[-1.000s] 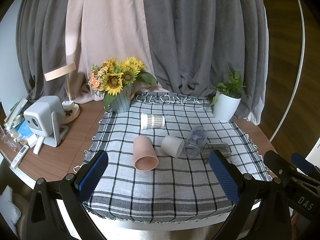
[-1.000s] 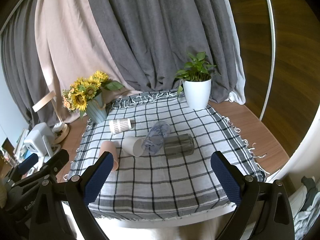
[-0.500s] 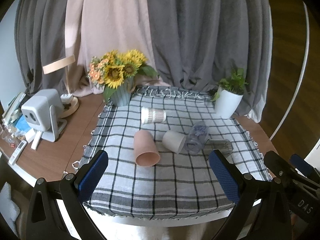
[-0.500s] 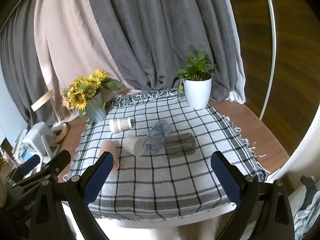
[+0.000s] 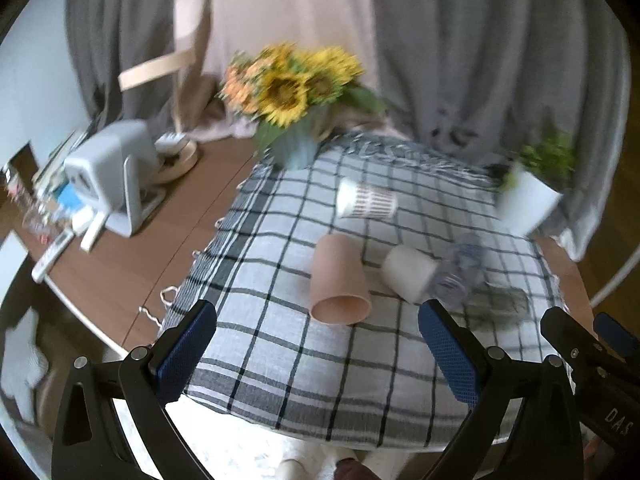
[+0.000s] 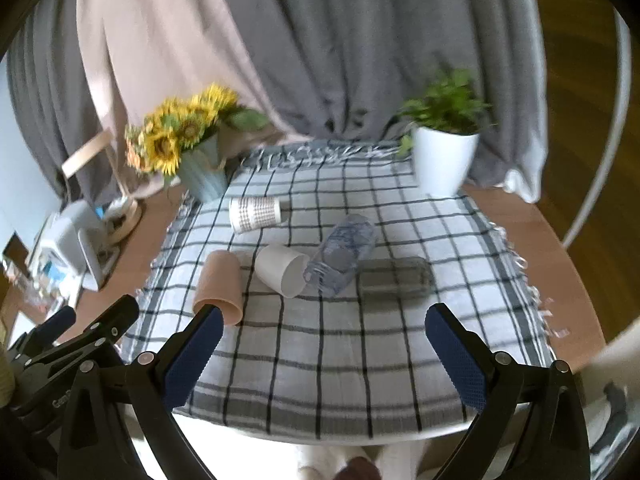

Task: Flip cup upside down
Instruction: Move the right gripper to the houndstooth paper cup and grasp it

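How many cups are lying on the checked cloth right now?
3, all on their sides: a pink cup nearest the left gripper, a plain white cup beside it against a clear bottle, and a patterned cup farther back. None seems hidden.

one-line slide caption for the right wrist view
Open right gripper faces five cups lying on a checked cloth.

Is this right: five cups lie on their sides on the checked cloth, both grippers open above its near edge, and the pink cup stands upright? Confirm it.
Not quite. The pink plastic cup is not upright: it lies on its side on the black-and-white checked cloth, mouth toward the camera, as the left wrist view shows. The left gripper and right gripper are open.
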A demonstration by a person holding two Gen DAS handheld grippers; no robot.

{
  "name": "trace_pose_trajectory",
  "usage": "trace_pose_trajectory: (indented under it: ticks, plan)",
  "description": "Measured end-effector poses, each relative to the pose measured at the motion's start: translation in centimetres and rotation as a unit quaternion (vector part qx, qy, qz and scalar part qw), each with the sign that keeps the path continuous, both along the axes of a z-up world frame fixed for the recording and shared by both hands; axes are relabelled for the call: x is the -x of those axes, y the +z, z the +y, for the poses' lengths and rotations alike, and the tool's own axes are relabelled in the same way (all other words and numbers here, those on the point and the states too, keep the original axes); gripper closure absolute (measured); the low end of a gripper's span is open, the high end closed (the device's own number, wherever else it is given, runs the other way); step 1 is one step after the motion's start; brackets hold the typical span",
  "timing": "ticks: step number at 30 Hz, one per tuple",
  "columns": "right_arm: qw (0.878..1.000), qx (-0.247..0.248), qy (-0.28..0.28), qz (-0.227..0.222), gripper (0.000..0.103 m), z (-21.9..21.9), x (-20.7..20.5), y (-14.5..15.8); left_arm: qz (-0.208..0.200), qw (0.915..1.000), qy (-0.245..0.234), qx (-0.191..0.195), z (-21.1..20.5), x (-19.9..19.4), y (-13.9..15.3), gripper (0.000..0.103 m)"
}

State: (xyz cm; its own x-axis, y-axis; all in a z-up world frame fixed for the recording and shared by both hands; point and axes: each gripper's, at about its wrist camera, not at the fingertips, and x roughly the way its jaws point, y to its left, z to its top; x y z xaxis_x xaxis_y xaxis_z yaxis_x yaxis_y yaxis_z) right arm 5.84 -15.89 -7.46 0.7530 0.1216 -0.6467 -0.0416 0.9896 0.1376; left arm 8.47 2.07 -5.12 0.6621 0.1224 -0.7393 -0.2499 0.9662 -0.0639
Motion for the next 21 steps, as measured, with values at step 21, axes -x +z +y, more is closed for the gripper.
trace_pose_trajectory:
  ticks: [21]
  plan:
    - [0.946, 0.111, 0.275, 0.135, 0.001, 7.6, -26.0, -3.5, 0.111, 0.9607, 0.250, 0.049, 4.2, -13.4, -7.0, 0.000]
